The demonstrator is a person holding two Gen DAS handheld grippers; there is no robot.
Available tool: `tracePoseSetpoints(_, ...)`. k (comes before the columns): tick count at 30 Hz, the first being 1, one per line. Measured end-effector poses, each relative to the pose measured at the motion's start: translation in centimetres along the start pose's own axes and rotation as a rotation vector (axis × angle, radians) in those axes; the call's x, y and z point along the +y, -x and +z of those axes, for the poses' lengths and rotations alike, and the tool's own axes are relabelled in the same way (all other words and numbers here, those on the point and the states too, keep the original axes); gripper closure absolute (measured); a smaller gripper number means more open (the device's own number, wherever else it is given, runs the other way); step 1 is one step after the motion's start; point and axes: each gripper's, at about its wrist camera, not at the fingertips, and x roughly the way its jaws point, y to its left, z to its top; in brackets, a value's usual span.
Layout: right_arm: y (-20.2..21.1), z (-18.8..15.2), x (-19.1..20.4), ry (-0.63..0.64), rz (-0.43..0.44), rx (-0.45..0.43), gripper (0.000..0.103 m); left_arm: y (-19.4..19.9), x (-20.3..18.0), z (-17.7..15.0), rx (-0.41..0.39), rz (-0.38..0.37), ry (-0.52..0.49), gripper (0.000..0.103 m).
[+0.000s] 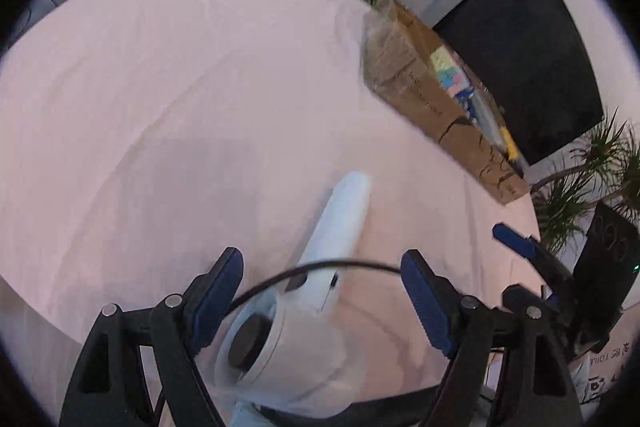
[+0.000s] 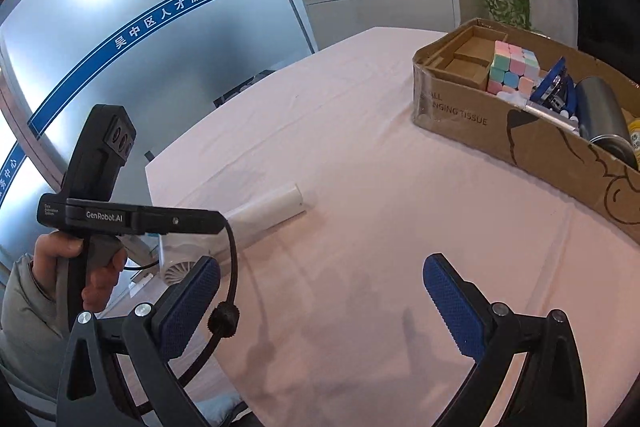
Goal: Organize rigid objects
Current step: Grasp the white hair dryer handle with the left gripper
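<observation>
While the left hand-held gripper [image 1: 322, 301] hangs over the white handheld fan [image 1: 320, 267], its jaws stand wide apart and grip nothing; the fan lies on the pink tabletop [image 1: 180, 87] near the front edge. The right hand-held gripper [image 2: 322, 305] is likewise spread wide and empty. Risk: the smooth, rounded handle may roll or twist out if pinched off-centre, and the black cable [image 1: 320, 265] crossing the jaws could snag. The cardboard box [image 2: 480, 123] is well apart, already crowded; open cloth lies between.
</observation>
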Motion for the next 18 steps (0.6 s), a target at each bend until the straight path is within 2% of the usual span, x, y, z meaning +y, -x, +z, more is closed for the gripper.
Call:
tracePoseSetpoints(2,0.0,0.6,-0.4,0.022,-0.001,-0.002,0.001,1.5,-0.4,0.7,-0.058,-0.021,0.000,0.023)
tracePoseSetpoints(5,-0.6,2.8,0.0,0.156,0.024,-0.004,0.001,5.3,-2.2,1.8,-0.145,-0.038,-0.044,0.023)
tracePoseSetpoints(7,-2.2,4.4,1.5,0.343,0.051,0.025,0.001,8.5,-3.7,2.2,-0.202,-0.035,-0.078,0.022)
tracePoseSetpoints(10,-5.2,5.9,4.0,0.609,0.081,0.066,0.006,12.3,-5.7,2.2,-0.271,-0.051,-0.080,0.022)
tracePoseSetpoints(12,-7.4,6.9,5.1,0.712,0.129,0.088,0.012,13.7,-6.7,1.8,-0.282,-0.064,-0.090,0.022)
tracePoseSetpoints(13,-8.3,7.2,5.4,0.735,0.176,0.108,0.016,14.0,-7.1,1.7,-0.278,-0.062,-0.096,0.022)
tracePoseSetpoints(14,-9.3,7.3,5.8,0.768,0.260,0.144,0.018,14.0,-7.5,1.6,-0.271,-0.058,-0.098,0.022)
tracePoseSetpoints(18,-10.7,5.3,8.6,0.925,0.421,0.218,0.020,12.5,-7.0,0.4,-0.204,-0.038,-0.056,0.022)
